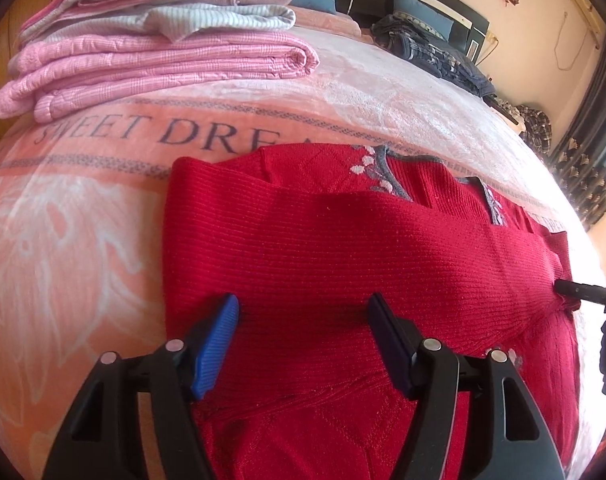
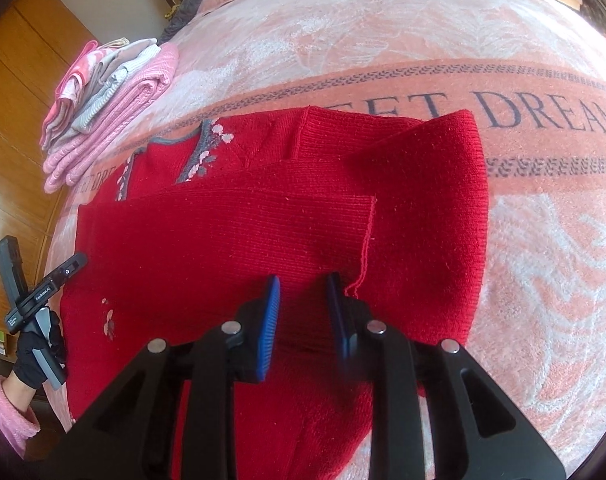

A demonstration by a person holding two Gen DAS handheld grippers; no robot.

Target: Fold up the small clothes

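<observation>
A red knit sweater (image 1: 343, 248) lies flat on the pink bed blanket (image 1: 83, 240), its sleeves folded across the body; grey trim with pale flowers marks the neckline (image 2: 199, 152). My left gripper (image 1: 303, 312) is open, low over the sweater's near part, nothing between its blue pads. My right gripper (image 2: 303, 308) is open with a narrower gap, just above the sweater (image 2: 223, 248) beside a folded sleeve edge. In the right wrist view a gloved hand holds the left gripper (image 2: 41, 258) at the sweater's left edge.
A stack of folded pink and striped clothes (image 1: 163, 52) sits on the blanket beyond the sweater, the same stack (image 2: 111, 100) lying far left in the right wrist view. Dark pillows and a heap of dark clothes (image 1: 435, 52) lie by the headboard. A wooden wardrobe (image 2: 23, 80) stands left of the bed.
</observation>
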